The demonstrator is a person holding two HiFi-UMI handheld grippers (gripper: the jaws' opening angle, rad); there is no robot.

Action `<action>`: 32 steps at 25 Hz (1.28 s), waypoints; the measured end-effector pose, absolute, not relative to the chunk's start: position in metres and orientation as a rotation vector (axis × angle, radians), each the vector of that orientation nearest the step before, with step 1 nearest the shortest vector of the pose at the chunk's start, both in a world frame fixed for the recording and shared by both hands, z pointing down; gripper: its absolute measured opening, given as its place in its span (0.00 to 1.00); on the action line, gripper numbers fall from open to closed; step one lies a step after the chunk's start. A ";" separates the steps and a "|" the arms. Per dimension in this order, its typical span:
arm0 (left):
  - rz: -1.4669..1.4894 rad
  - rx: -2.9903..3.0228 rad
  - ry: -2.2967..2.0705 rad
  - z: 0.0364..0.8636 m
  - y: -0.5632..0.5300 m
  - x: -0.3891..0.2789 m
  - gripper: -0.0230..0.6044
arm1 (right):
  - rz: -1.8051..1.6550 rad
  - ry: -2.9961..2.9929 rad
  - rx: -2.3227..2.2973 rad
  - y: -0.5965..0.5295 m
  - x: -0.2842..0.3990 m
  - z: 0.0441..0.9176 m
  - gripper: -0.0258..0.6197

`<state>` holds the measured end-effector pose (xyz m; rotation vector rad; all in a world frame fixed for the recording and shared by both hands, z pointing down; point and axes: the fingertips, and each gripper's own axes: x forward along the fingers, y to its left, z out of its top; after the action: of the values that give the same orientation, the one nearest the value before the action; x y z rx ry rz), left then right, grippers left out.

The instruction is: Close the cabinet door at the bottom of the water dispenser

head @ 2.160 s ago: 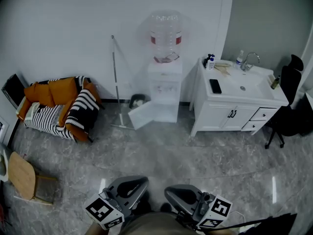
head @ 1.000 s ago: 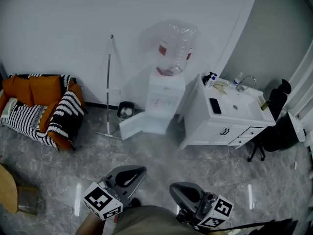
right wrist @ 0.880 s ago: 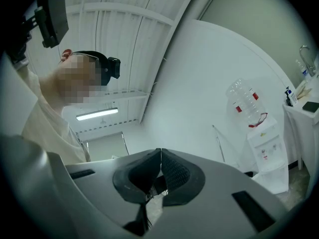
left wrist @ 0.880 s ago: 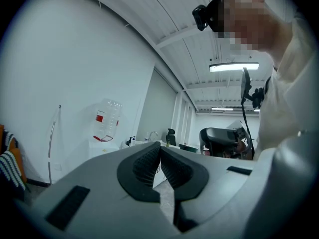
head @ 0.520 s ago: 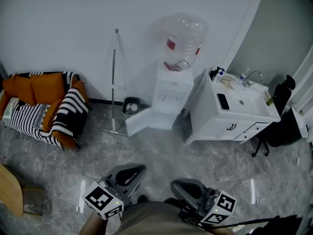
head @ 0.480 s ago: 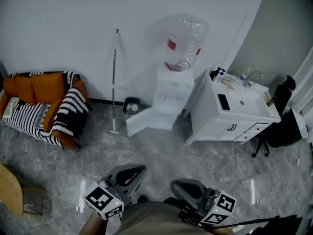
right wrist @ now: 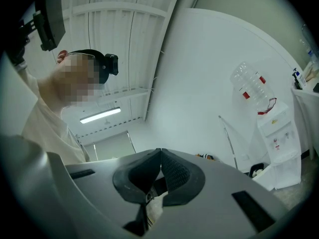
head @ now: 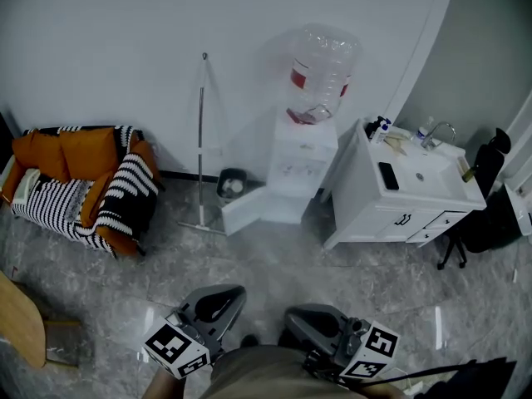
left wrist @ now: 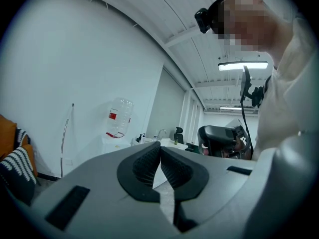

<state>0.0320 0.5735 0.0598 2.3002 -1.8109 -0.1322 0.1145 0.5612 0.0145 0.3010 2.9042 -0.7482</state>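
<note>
Head view, nearest first: two smooth grey plastic grippers with ribbed black pads sit low by the person's body, the left gripper point(head: 223, 299) and the right gripper point(head: 301, 320) pointing forward side by side, each with jaws pressed together on nothing. Across glossy grey marbled floor point(head: 274, 264), well apart from both, the boxy white water dispenser point(head: 303, 160) stands under its clear bottle point(head: 320, 69), its flat white cabinet door point(head: 245, 210) swung open leftward.

White water dispenser point(head: 304, 160) against wall, bottom cabinet door point(head: 245, 215) swung open leftward
</note>
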 end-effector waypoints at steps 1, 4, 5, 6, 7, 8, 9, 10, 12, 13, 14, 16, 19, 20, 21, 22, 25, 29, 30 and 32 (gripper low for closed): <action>-0.128 2.294 -1.816 0.061 0.571 0.032 0.03 | -0.754 2.900 0.307 0.558 0.114 0.015 0.07; -0.110 2.282 -1.816 0.061 0.557 0.033 0.03 | -0.778 2.890 0.324 0.543 0.112 0.017 0.07; -0.101 2.281 -1.811 0.061 0.551 0.035 0.03 | -0.785 2.887 0.327 0.537 0.112 0.017 0.07; -0.091 2.281 -1.804 0.061 0.544 0.038 0.03 | -0.792 2.883 0.326 0.530 0.114 0.017 0.07; -0.080 2.282 -1.798 0.061 0.536 0.041 0.03 | -0.799 2.877 0.321 0.522 0.116 0.017 0.07; -0.071 2.284 -1.790 0.060 0.528 0.043 0.03 | -0.807 2.872 0.312 0.514 0.119 0.016 0.07; -0.062 2.288 -1.782 0.059 0.519 0.046 0.03 | -0.816 2.866 0.300 0.505 0.122 0.017 0.07; -0.054 2.294 -1.774 0.058 0.509 0.048 0.03 | -0.827 2.861 0.287 0.495 0.124 0.017 0.07; -0.037 2.307 -1.756 0.056 0.489 0.053 0.03 | -0.847 2.846 0.261 0.475 0.129 0.018 0.07; -0.027 2.313 -1.746 0.056 0.479 0.056 0.03 | -0.854 2.838 0.250 0.465 0.131 0.018 0.07; -0.016 2.319 -1.736 0.056 0.469 0.060 0.03 | -0.859 2.829 0.240 0.455 0.134 0.018 0.07; 0.006 2.327 -1.720 0.056 0.450 0.067 0.03 | -0.863 2.816 0.221 0.435 0.141 0.018 0.07; 0.038 2.338 -1.708 0.054 0.421 0.078 0.03 | -0.866 2.798 0.203 0.406 0.151 0.017 0.07; 0.047 2.341 -1.707 0.053 0.412 0.081 0.03 | -0.868 2.790 0.200 0.396 0.154 0.017 0.07; 0.056 2.343 -1.707 0.052 0.403 0.084 0.03 | -0.869 2.783 0.199 0.387 0.157 0.016 0.07; 0.067 2.344 -1.707 0.050 0.394 0.088 0.03 | -0.870 2.776 0.197 0.378 0.161 0.014 0.07; 0.103 2.344 -1.725 0.045 0.371 0.100 0.03 | -0.873 2.759 0.204 0.352 0.172 0.012 0.07; 0.150 2.323 -1.787 0.041 0.348 0.110 0.03 | -0.882 2.744 0.254 0.323 0.183 0.012 0.07; 0.154 2.304 -1.801 0.041 0.342 0.111 0.03 | -0.881 2.739 0.269 0.317 0.184 0.011 0.07; 0.172 2.270 -1.829 0.040 0.332 0.113 0.03 | -0.879 2.732 0.297 0.304 0.186 0.010 0.07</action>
<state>0.1129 0.3319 0.0405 2.2705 -1.8290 0.1715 0.1865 0.3040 0.0105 0.2973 2.7316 -0.8793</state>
